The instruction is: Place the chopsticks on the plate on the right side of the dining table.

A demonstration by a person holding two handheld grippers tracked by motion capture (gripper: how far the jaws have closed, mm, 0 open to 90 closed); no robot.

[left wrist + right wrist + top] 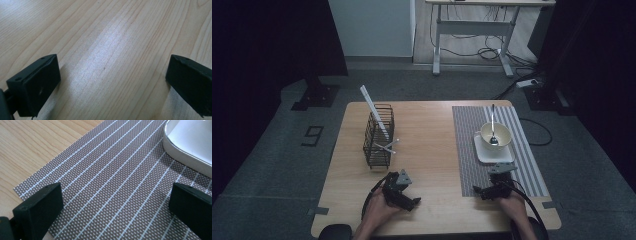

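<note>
Dim room, wooden counter [427, 150]. We hold both grippers low at its near edge, jaws spread wide, nothing in either. Left gripper [404, 192] rests over bare wood; rack [378, 136] stands ahead of it. Right gripper [492, 187] sits on the striped mat [467, 150], just short of the plate [493, 155]. Bowl [496, 134] with spoon [493, 125] lies straight ahead, handle pointing away. Right hand is nearer.

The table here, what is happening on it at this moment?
A person rests two grippers on the near side of the wooden table. The left gripper and the right gripper are both open and hold nothing. A spoon stands in the bowl on a white plate; the wire basket holds white utensils.
</note>
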